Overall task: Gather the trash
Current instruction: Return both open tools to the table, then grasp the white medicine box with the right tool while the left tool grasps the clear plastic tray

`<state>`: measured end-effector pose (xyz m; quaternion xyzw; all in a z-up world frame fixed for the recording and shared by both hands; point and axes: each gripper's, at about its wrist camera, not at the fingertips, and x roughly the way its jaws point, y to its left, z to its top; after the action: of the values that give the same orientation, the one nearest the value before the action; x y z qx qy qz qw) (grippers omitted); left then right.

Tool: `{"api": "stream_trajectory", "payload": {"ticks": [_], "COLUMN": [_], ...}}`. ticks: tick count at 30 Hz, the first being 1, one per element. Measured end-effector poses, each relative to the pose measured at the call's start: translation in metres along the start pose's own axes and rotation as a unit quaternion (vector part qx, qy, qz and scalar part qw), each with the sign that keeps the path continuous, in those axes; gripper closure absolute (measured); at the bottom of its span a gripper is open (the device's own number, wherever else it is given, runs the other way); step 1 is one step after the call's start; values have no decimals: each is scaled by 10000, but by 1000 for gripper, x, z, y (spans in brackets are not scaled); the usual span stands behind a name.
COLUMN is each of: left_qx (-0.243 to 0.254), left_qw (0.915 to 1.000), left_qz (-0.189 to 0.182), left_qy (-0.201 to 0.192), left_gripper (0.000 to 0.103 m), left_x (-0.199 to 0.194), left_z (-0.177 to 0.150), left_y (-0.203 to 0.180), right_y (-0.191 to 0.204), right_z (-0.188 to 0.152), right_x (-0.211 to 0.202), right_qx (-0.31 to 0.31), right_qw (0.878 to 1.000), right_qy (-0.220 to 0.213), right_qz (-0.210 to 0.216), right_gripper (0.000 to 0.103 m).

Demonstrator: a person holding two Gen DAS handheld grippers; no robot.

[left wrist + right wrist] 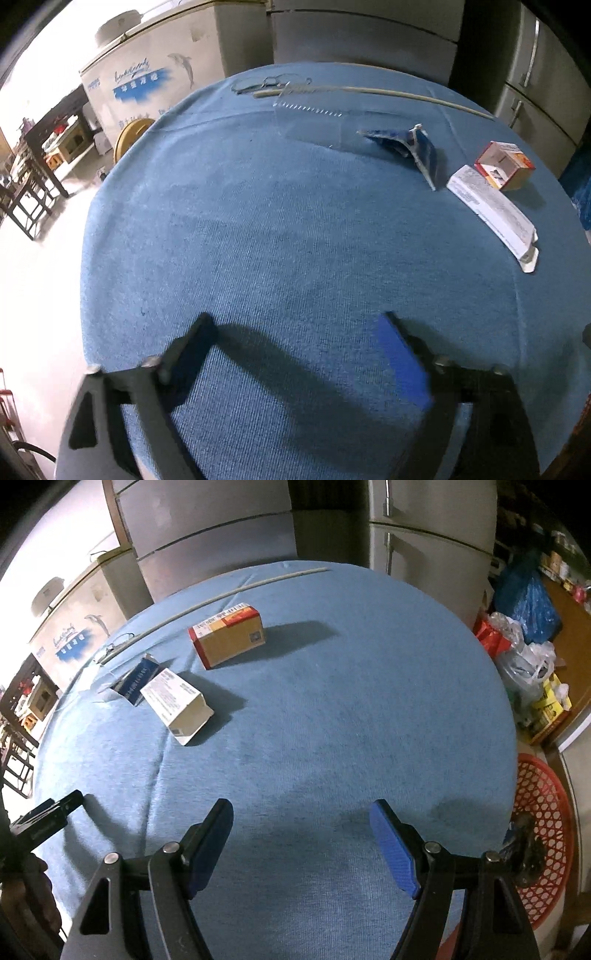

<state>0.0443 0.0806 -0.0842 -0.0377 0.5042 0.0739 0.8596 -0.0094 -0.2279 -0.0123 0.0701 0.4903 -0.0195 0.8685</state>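
Hovering both grippers, left gripper point(295, 343) and right gripper point(301, 827), jaws spread empty, we risk shoving the white box point(177, 705) off the bench point(332, 701).

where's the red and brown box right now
In the right wrist view the red and brown box sits on the blue cloth, upper left of centre, beyond the white carton and near the long pale stick.
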Motion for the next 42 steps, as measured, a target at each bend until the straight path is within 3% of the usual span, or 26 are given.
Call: {"api": "stream_trajectory", "payload": {"ticks": [3, 13, 23, 33, 42], "left_qx": [-86, -25, -9, 0, -27], "left_qw": [10000, 10000, 9999, 9997, 9994], "left_qz": [4, -38, -51, -63, -40], "left_qy": [-29, -77, -136, -226, -354], "left_gripper": [1, 0, 0, 0, 0], "left_x": [1, 1, -3, -5, -7], "left_z": [-2, -4, -11, -13, -17], "left_y": [4, 6, 5, 5, 4], "right_y": [1, 3, 9, 16, 50], "right_z": [-2, -2, -8, -12, 17], "right_x": [2, 6, 18, 14, 10], "right_qx": [-15, -46, -135, -319, -957], "right_qw": [10000, 9999, 9996, 9991, 9952], "right_qy": [10, 75, 244, 281, 79], "right_qz": [19, 56, -30, -4, 209], "right_gripper": [23, 23, 13, 11, 11]}}
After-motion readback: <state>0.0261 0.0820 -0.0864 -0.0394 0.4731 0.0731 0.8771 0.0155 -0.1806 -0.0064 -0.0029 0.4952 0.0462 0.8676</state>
